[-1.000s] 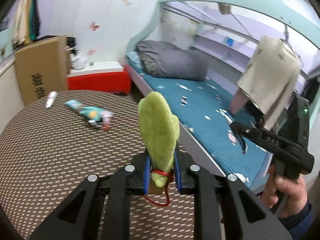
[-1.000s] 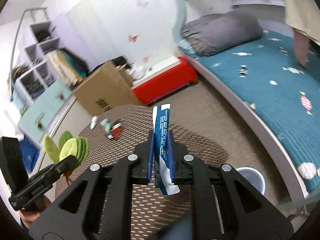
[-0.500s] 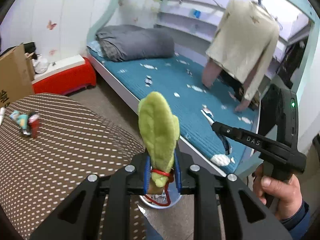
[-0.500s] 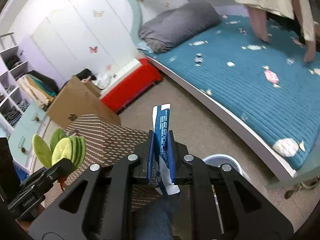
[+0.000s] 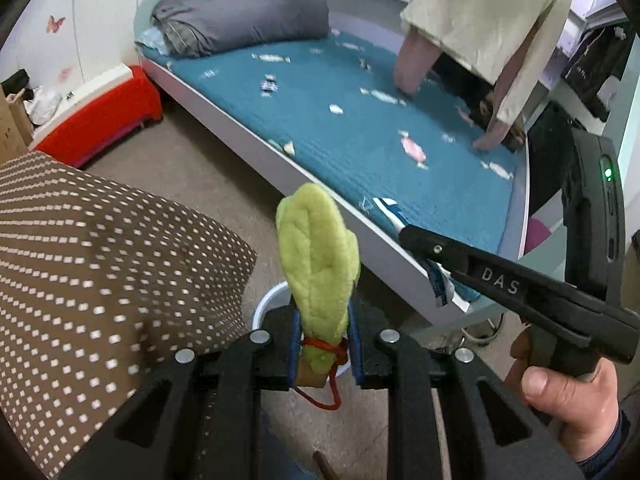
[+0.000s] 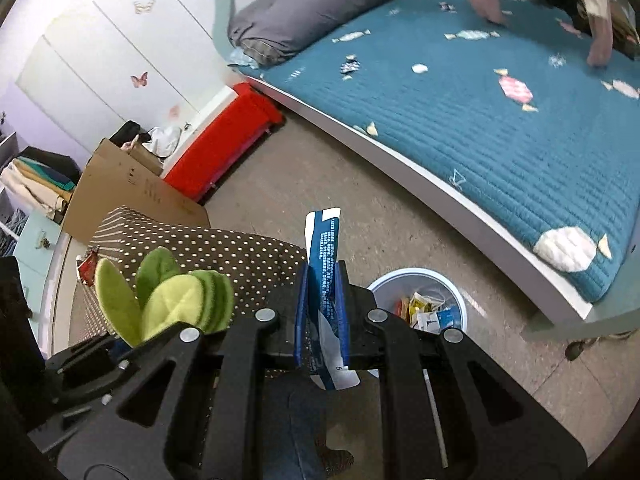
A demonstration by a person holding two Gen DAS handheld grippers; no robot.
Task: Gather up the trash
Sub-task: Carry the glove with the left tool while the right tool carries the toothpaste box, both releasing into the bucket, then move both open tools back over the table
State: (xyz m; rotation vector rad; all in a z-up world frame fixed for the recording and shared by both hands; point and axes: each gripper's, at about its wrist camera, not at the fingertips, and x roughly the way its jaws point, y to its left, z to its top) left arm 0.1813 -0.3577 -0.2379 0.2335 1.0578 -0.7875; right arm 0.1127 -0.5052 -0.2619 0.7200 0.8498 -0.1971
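My left gripper (image 5: 322, 344) is shut on a green plush leaf toy (image 5: 316, 264) tied with a red string, held just above a white trash bin (image 5: 266, 304) on the floor. My right gripper (image 6: 322, 320) is shut on a blue and white wrapper (image 6: 324, 252), held upright. In the right wrist view the white trash bin (image 6: 418, 280) sits just right of the gripper and holds several wrappers. The green toy also shows in the right wrist view (image 6: 168, 300), and the right gripper with the wrapper shows in the left wrist view (image 5: 420, 240).
A round table with a brown dotted cloth (image 5: 100, 260) is on the left; more trash (image 6: 86, 268) lies on it. A bed with a teal mattress (image 6: 500, 128) runs along the right. A red box (image 6: 228, 140) and a cardboard box (image 6: 128, 196) stand behind.
Both grippers have swung right off the table, toward the floor beside the bed. The trash bin has come into view below them. Both keep their hold.
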